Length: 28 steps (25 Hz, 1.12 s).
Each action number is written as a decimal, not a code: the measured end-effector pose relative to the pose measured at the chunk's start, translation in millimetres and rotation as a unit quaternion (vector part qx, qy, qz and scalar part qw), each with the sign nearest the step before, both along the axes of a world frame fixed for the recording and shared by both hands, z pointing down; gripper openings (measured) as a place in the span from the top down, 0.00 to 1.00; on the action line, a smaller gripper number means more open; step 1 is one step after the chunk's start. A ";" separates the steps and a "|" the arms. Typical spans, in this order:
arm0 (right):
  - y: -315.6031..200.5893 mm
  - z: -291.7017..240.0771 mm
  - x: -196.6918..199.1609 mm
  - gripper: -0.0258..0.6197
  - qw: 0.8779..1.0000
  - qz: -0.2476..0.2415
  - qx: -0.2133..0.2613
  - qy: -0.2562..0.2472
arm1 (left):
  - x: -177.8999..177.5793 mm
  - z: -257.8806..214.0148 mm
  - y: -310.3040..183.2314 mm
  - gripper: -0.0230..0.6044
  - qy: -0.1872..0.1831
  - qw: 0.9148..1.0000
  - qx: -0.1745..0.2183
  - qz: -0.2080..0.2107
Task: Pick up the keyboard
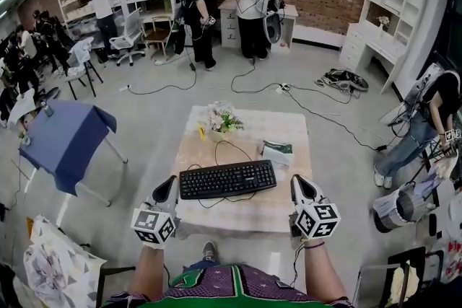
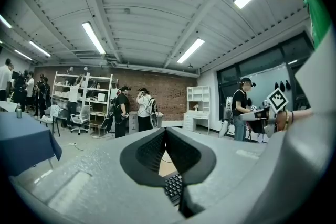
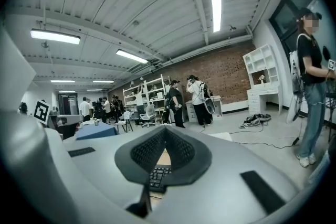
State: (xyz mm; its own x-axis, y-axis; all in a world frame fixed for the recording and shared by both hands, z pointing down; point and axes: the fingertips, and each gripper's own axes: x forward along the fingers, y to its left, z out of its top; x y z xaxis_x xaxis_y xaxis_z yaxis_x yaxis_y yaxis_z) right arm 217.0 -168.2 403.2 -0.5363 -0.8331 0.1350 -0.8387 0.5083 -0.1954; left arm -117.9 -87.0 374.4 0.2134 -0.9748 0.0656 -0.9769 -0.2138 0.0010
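A black keyboard [image 1: 228, 179] lies across the near half of a small low table [image 1: 289, 209], its cable looping toward the far side. My left gripper [image 1: 172, 182] hovers just off the keyboard's left end, jaws shut and empty. My right gripper [image 1: 297, 181] hangs a little beyond the keyboard's right end, also shut on nothing. In the left gripper view a strip of keyboard keys [image 2: 173, 188] shows below the closed left gripper [image 2: 166, 129]. The right gripper view shows some keyboard keys [image 3: 156, 177] under the closed right gripper [image 3: 165, 129].
On the table stand a flower bunch [image 1: 222, 119] at the far left and a green-and-white packet [image 1: 278, 152] behind the keyboard. A blue-clothed table [image 1: 65, 141] stands to the left. Cables trail over the floor, and several people stand around the room.
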 end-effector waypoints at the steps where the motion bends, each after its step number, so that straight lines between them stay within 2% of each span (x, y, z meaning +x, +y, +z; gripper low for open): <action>1: -5.5 -3.3 -1.7 0.96 1.000 0.009 0.004 0.000 | -4.6 -1.3 -7.5 0.94 0.001 1.000 0.001 0.002; 5: -21.4 -14.5 -16.1 0.95 0.999 0.030 0.020 0.003 | -23.6 -5.4 -31.6 0.93 0.007 1.000 0.009 0.012; 10: -32.4 -14.6 -36.9 0.80 0.999 0.028 0.013 0.006 | -37.7 -4.1 -56.4 0.93 0.013 1.000 0.012 0.025; 12: -36.0 -13.0 -43.6 0.77 1.000 0.025 0.006 0.011 | -39.7 -5.0 -64.4 0.93 0.016 0.999 0.013 0.033; 18: -42.9 -4.1 -62.8 0.77 0.999 0.022 -0.009 0.030 | -42.3 4.3 -82.7 0.92 0.029 0.997 -0.002 0.071; 20: -43.8 -2.1 -66.3 0.77 0.999 0.023 -0.012 0.032 | -38.2 5.2 -86.4 0.82 0.024 0.995 -0.005 0.093; 22: -45.6 1.5 -69.1 0.77 0.999 0.023 -0.020 0.032 | -35.4 8.2 -90.7 0.77 0.014 0.994 -0.010 0.109; 24: -48.5 6.5 -72.2 0.77 0.999 0.024 -0.028 0.033 | -38.3 13.6 -95.8 0.77 0.008 0.994 -0.014 0.112; 28: -51.8 16.5 -79.0 0.77 0.998 0.032 -0.037 0.038 | -53.0 28.5 -105.3 0.77 0.021 0.993 -0.030 0.114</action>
